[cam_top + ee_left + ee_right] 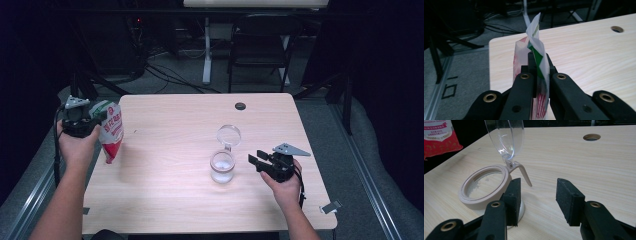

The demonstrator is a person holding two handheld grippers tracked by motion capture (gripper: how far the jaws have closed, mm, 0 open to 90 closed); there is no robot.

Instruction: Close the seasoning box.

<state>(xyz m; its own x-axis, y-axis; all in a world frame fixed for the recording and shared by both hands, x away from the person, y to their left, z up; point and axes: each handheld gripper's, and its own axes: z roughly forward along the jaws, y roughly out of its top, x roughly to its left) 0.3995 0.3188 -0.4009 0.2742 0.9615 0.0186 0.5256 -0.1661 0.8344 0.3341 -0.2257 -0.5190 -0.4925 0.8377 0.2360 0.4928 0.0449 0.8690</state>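
I had the left gripper clenched on the pouch — my right gripper stood released beside the open jar.

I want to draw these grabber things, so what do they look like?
Both are black. The left gripper and the right gripper each carry a grey three-cornered plate on top and trail a black cable. Up close, the jaws are chunky black bars with brass-ringed holes, ending in square black pads. The person's forearms are bare, with no sleeves showing.
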